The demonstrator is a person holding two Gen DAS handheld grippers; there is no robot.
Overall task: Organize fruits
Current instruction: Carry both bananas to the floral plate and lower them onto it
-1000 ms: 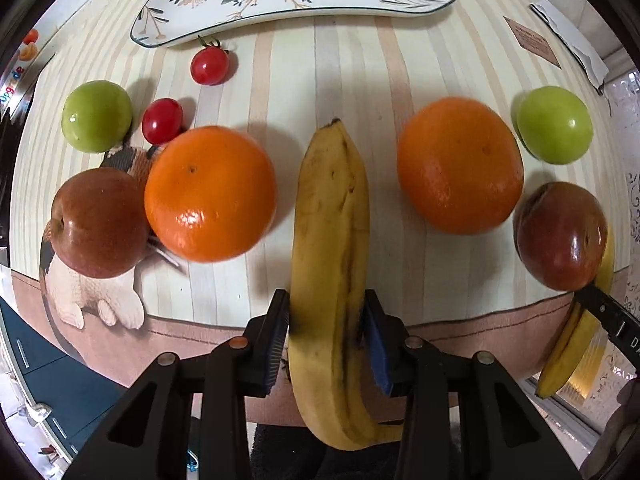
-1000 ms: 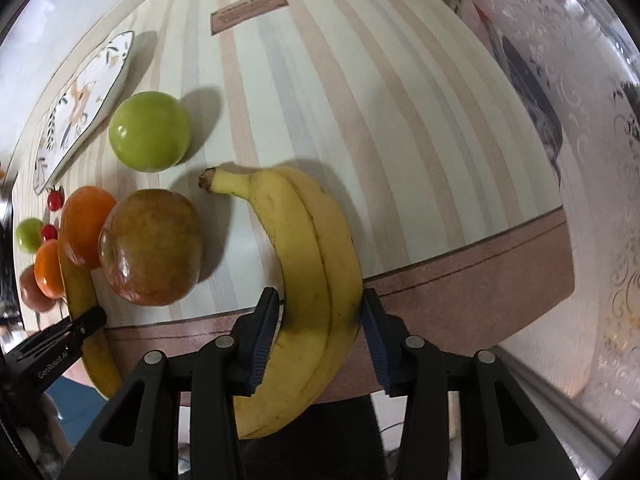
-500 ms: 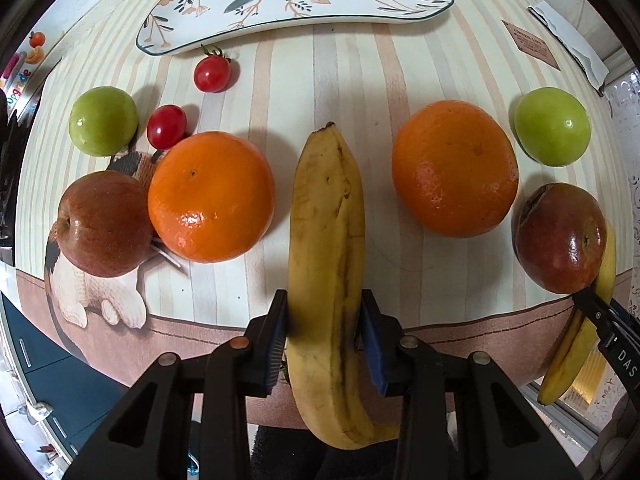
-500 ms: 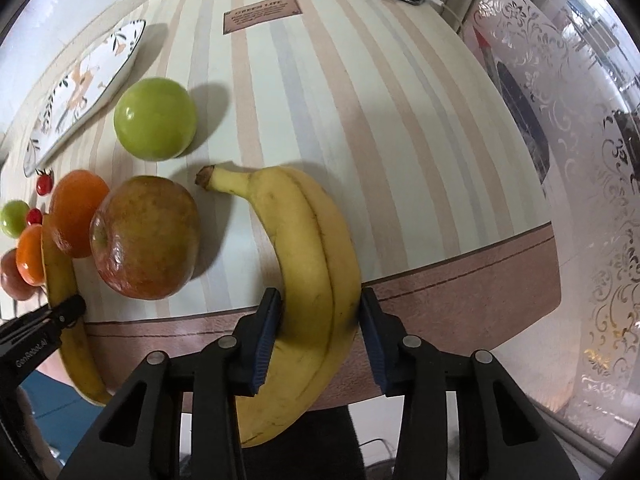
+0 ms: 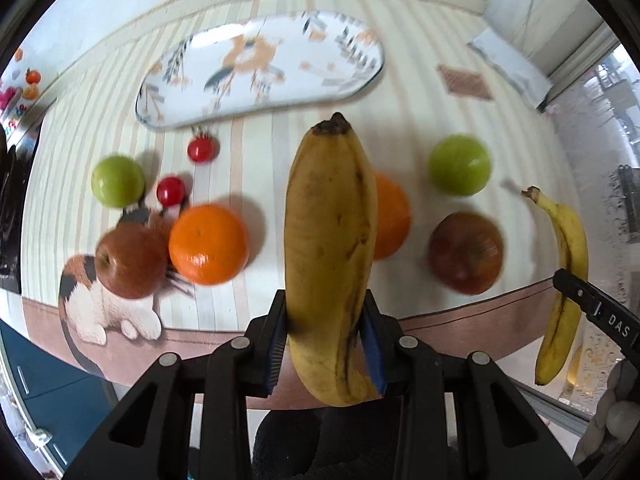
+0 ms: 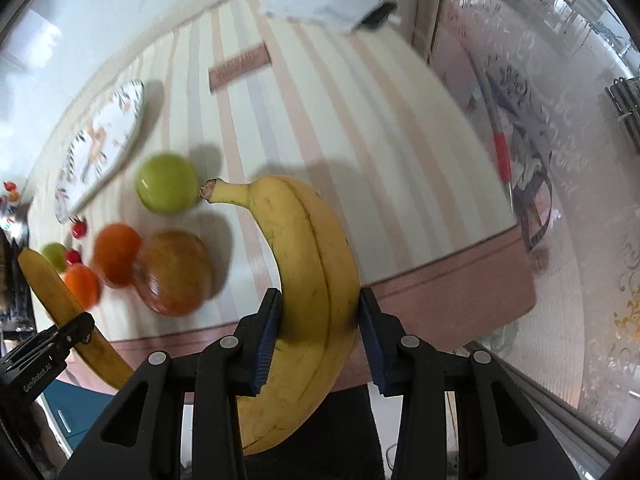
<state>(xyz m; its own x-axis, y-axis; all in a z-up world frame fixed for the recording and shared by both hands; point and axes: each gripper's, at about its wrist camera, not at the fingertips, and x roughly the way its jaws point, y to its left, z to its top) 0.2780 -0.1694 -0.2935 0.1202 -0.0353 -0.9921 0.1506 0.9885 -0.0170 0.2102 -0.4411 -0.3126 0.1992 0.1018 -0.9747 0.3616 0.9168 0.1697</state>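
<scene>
Yellow spotted banana [image 5: 332, 256] sits clenched in the left gripper [image 5: 326, 336]; the right gripper [image 6: 318, 340] grasps a curved yellow banana [image 6: 308, 280].

The round orange [image 5: 390, 220] sits half hidden behind the speckled yellow banana [image 5: 330, 248]; the flower-patterned oval white plate [image 5: 260, 68] is motion-blurred.

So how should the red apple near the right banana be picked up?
Grip the red apple across its widest middle, coming from above: it is round and sits stem sideways, with an orange close on one side, so a top approach keeps the fingers clear.
</scene>
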